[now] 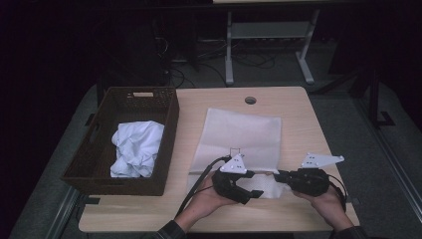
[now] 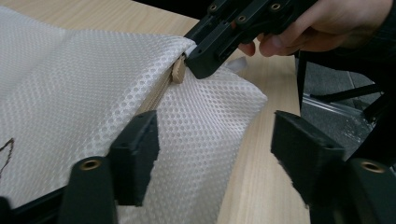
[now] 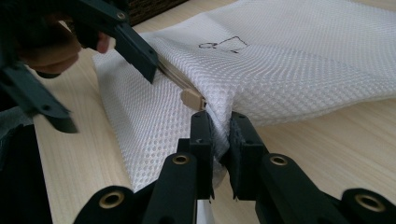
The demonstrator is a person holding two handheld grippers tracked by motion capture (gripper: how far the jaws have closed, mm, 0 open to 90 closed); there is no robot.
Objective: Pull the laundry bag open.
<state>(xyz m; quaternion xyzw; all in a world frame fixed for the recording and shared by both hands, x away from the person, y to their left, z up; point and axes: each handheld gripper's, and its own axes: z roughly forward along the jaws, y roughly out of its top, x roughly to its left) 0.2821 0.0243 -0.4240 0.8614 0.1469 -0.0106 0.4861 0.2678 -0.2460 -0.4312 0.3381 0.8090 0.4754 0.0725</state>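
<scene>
Hands [image 1: 209, 196] on wooden table [image 1: 298, 107], dark room, grey floor [image 1: 348, 114]

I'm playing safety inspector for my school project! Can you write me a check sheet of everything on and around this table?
Surface: light wooden table with a round hole near the far edge.
Job's things: white mesh laundry bag lying flat; beige zipper pull at its near edge.
Clutter: dark wicker basket at the left, with crumpled white cloth inside.
Grippers: right gripper shut on the mesh bag beside the zipper pull; left gripper open, jaws either side of the bag's corner.
Cables: black cable trails from the left gripper; loose cables on the floor behind.
Surroundings: grey floor, white desk frame beyond the table.
</scene>
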